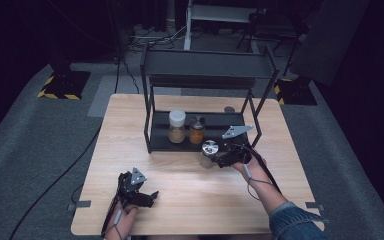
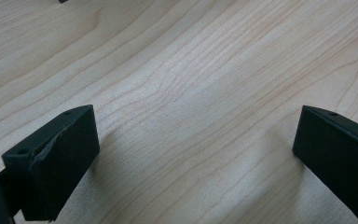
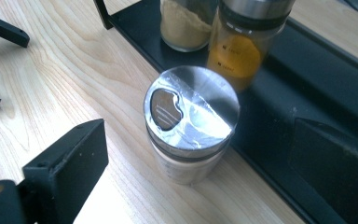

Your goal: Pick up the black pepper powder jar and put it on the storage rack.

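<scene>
Evidently the right gripper straddles the steel-lidded jar at mid-frame, jaws spread and not touching it, beside the rack; the left gripper idles spread over bare desk.

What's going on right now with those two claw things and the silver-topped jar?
Right gripper open, straddling silver-lidded jar, not gripping. Left gripper open over bare table. Black rack close beside jar.

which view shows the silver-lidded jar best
The right gripper view: the silver-lidded jar sits close up between the open jaws, its lid and pale contents clear. The high view shows it small, before the rack. The left gripper view looks at bare table.
</scene>
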Available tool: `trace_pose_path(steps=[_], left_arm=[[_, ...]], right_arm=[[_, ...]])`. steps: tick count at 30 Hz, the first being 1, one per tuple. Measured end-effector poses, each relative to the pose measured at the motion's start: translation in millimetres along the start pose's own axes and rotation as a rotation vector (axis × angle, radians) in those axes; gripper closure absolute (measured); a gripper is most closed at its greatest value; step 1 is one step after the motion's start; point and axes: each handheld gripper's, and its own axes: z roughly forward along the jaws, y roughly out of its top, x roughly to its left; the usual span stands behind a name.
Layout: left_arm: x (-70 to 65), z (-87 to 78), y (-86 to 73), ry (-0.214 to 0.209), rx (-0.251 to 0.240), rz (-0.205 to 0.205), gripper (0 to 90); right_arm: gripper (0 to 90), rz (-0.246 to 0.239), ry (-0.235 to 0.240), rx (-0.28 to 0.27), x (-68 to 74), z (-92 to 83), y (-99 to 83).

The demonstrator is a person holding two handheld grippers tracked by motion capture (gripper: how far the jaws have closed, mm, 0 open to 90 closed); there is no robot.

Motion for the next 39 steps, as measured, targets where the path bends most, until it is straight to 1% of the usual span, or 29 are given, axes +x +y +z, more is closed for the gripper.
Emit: trace_pose_path(steps=[8,18,25,28,33,39], left_arm=[[0.0,0.0,0.0,0.0,0.0,0.0,0.0],[0.0,0.0,0.0,0.0,0.0,0.0,0.0],[-0.1,0.0,0.0,0.0,0.0,0.0,0.0],[0.0,0.0,0.0,0.0,0.0,-0.001,0.0],[0.0,0.0,0.0,0.0,0.0,-0.001,0.0],[0.0,0.0,0.0,0.0,0.0,-0.001,0.0]], right_arm=[[4.5,0.004,0.0,0.015,-0.4,8.9,-4.5],[4.5,0.009,-0.004,0.058,-1.0,29.0,-5.1],[5.8,0.009,0.003,0.071,-2.8,42.9,-5.2],[7.0,0.015,0.003,0.075,-4.1,47.7,-5.4],[10.7,0.012,0.004,0.076,-5.2,54.0,-4.9],[15.2,0.012,0.022,0.073,-6.2,60.9,-1.9]])
